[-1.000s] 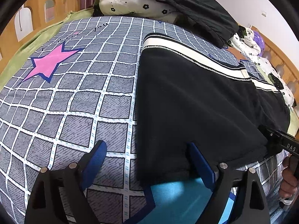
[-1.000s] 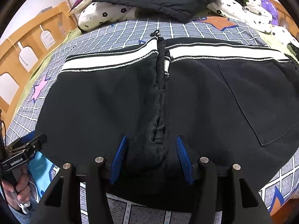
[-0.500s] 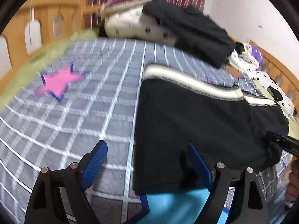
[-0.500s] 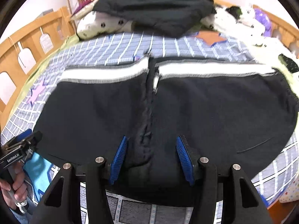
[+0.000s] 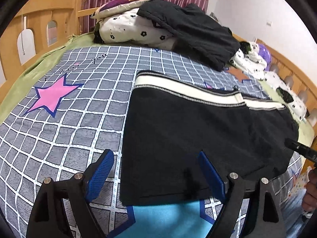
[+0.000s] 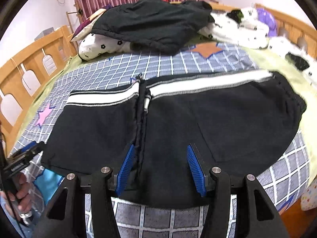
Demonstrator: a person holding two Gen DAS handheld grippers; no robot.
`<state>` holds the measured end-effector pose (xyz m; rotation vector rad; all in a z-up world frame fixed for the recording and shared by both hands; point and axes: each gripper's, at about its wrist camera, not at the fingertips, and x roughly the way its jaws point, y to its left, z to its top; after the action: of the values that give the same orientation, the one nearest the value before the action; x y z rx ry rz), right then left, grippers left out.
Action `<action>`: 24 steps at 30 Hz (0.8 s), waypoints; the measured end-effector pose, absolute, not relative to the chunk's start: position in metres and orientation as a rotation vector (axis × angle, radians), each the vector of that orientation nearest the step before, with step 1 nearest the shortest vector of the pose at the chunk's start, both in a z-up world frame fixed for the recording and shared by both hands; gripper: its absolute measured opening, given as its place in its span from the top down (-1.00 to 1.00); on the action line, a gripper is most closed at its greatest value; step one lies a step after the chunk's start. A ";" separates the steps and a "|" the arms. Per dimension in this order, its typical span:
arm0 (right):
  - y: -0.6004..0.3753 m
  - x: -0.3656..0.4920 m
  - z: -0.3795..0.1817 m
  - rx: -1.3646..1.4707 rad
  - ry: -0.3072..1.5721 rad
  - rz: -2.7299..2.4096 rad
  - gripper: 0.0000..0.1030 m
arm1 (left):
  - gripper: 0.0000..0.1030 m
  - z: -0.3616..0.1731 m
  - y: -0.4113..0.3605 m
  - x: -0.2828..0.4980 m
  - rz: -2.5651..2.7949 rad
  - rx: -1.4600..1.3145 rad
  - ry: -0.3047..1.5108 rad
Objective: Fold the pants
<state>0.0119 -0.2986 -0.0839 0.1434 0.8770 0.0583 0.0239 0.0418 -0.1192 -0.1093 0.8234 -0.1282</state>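
Observation:
Black pants (image 5: 198, 130) with a white stripe along their far edge lie flat on the grey checked bedsheet (image 5: 79, 119). My left gripper (image 5: 156, 170) hangs open above their near left corner, one blue pad over the sheet and the other over the cloth. In the right wrist view the pants (image 6: 227, 123) spread wide, a centre seam running toward me. My right gripper (image 6: 160, 167) stands open over the near edge beside that seam, with nothing pinched between its pads. The left gripper (image 6: 25, 156) shows at the left edge, held by a hand.
A heap of spotted bedding with a dark garment (image 6: 150, 21) on top lies at the far end. Wooden bed rails (image 5: 29, 35) run along both sides. A pink star (image 5: 51, 97) and a blue patch (image 5: 168, 216) mark the sheet. The bed's near edge is close below the grippers.
Both grippers have lifted and tilted up, so more of the far bedding and curtain shows. The pants lie still. The jaws look the same width.

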 end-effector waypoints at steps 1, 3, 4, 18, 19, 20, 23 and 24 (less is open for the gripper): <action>-0.302 0.012 -0.087 0.163 0.894 0.073 -0.05 | -0.66 -0.122 0.039 0.025 -0.120 -0.099 0.837; -0.307 0.012 -0.094 0.179 0.930 0.078 -0.05 | -0.66 -0.131 0.035 0.029 -0.105 -0.089 0.875; -0.309 0.013 -0.098 0.182 0.944 0.074 -0.05 | -0.66 -0.134 0.033 0.029 -0.100 -0.089 0.888; -0.345 0.019 -0.122 0.303 1.044 0.076 -0.05 | -0.69 -0.154 0.037 0.035 -0.067 -0.189 0.980; -0.347 0.019 -0.122 0.308 1.045 0.077 -0.05 | -0.69 -0.154 0.037 0.035 -0.064 -0.188 0.981; -0.347 0.020 -0.122 0.310 1.046 0.077 -0.05 | -0.70 -0.154 0.036 0.036 -0.060 -0.190 0.983; -0.347 0.019 -0.121 0.308 1.044 0.075 -0.05 | -0.70 -0.154 0.037 0.037 -0.053 -0.201 0.988; -0.348 0.019 -0.121 0.308 1.044 0.076 -0.05 | -0.70 -0.154 0.037 0.038 -0.052 -0.203 0.989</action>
<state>0.0189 -0.3476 -0.1213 0.3083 1.0441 0.0761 0.0379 0.0374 -0.1540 -0.2027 0.9886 -0.0518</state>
